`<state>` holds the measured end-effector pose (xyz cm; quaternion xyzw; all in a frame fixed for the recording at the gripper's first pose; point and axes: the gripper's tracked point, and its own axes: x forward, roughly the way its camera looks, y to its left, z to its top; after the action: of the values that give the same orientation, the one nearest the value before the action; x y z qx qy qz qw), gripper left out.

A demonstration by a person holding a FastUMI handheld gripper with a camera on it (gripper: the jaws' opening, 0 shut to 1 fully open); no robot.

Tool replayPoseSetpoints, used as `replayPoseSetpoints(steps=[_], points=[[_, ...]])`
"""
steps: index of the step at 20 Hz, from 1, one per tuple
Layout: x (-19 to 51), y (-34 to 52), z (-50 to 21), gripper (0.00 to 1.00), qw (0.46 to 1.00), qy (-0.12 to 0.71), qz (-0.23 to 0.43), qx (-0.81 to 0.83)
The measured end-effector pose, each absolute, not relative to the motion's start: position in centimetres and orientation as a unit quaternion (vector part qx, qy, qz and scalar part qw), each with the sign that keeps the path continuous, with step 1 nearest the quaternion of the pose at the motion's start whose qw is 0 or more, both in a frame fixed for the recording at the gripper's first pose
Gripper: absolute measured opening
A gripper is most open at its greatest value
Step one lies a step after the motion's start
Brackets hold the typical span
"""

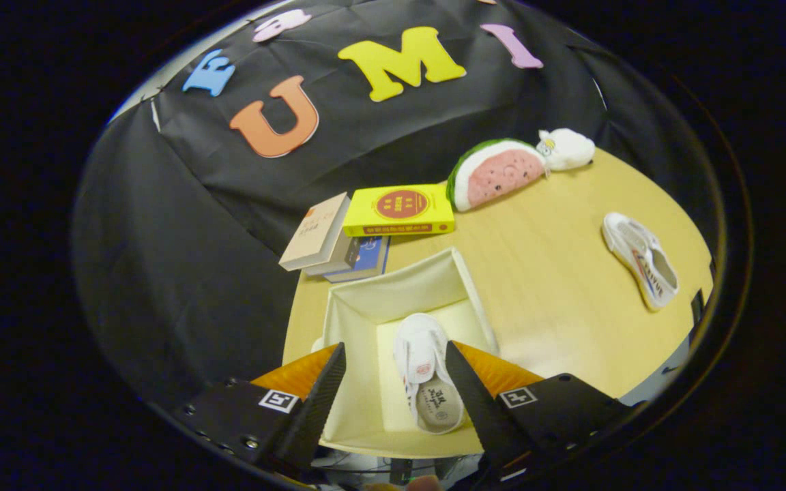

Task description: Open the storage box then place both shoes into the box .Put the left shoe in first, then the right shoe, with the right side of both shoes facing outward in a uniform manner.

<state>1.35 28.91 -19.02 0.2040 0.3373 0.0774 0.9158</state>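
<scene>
Nothing reads clearly: the insole print of the shoe [427,382] between my spread fingers [318,402] is too small. The yellow book [400,210] beyond them has a cover mark, also blurred.

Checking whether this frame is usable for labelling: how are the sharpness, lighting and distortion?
Gripper view: strong fisheye bending of the round light wooden table; even lighting, no harsh glare; white canvas shoe in the open cream fabric storage box is sharp, between the open gripper fingers; second white shoe slightly softer.
</scene>
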Motion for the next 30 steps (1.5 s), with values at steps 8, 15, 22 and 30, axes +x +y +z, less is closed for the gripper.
replayPoseSetpoints(steps=[8, 15, 22, 30], points=[[-0.4, 14.0, -15.0, 0.97, 0.961, 0.252, 0.041, 0.105], [-1.1, -1.4, -20.5, 0.96, 0.953, 0.289, -0.013, 0.094], [2.4, -10.0, -30.5, 0.96, 0.933, 0.359, -0.006, 0.028], [8.1, -12.0, -38.9, 0.90, 0.898, 0.437, 0.012, 0.048]])
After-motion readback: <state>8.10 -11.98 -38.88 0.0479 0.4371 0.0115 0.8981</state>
